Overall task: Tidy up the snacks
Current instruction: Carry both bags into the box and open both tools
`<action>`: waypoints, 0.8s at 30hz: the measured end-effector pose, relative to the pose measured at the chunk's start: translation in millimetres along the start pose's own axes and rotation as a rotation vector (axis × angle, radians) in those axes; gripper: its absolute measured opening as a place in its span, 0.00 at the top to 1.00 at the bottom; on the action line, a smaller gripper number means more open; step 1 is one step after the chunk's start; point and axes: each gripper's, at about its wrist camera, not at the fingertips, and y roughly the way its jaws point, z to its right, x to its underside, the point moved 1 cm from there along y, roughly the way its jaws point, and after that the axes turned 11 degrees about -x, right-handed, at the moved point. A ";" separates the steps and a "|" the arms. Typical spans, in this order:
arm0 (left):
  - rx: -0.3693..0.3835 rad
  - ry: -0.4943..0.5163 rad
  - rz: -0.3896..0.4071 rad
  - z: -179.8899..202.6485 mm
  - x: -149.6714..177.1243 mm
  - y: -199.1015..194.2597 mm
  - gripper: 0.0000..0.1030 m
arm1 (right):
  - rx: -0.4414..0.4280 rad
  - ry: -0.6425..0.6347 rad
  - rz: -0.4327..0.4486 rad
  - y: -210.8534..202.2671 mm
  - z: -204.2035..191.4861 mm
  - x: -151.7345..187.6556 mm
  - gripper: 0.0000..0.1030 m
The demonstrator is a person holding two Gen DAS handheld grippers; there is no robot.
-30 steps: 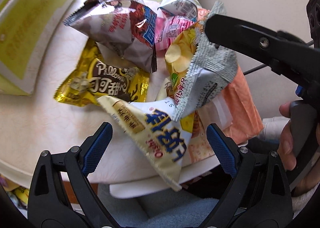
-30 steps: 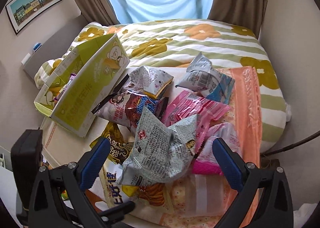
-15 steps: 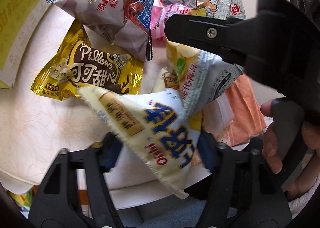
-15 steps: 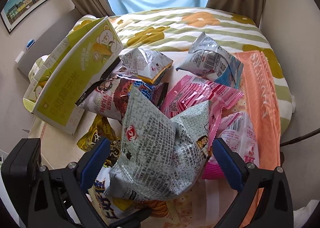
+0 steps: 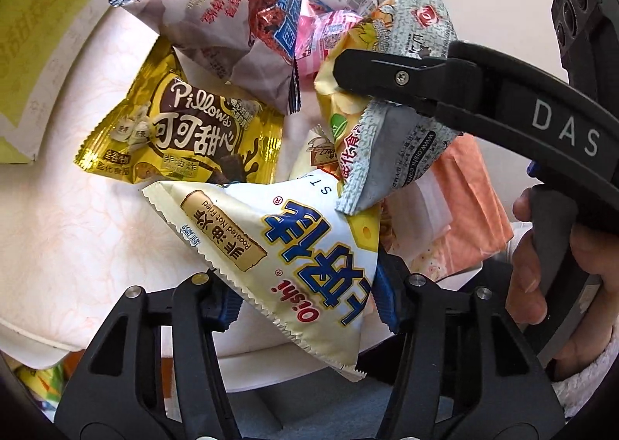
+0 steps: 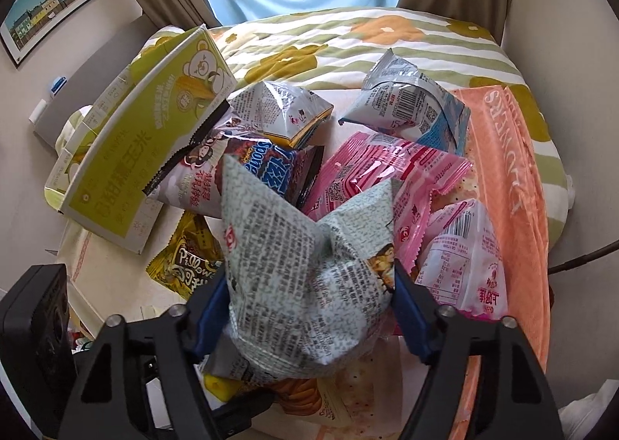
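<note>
Your left gripper [image 5: 305,301] is clamped tight on the cream Oishi snack bag [image 5: 294,246], its blue pads pinching the bag's lower half. That bag lies at the near edge of the snack pile, just in front of the gold Pillows bag [image 5: 182,138]. Your right gripper [image 6: 309,308] has just been closing, and its pads now press both sides of the grey-printed chip bag [image 6: 305,285], which stands crumpled at the pile's front, touching the pink packet [image 6: 390,177] behind it. The yellow-green corn box [image 6: 127,154] leans left of the pile. An orange towel [image 6: 506,177] lies under the pile's right side, on the flowered bed cover [image 6: 348,41].
</note>
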 end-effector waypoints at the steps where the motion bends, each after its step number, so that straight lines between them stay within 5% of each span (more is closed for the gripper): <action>1: -0.001 0.002 0.003 -1.0 0.5 -1.0 0.50 | 0.004 -0.003 0.004 -2.1 -0.9 0.5 0.35; 10: -0.022 0.036 0.051 14.3 -1.8 -32.6 0.50 | -0.003 -0.020 0.075 -39.2 -12.0 -5.5 0.36; 24: -0.101 0.000 0.239 -4.5 -25.7 -131.8 0.50 | -0.038 -0.126 0.194 -104.1 -51.8 -37.6 0.36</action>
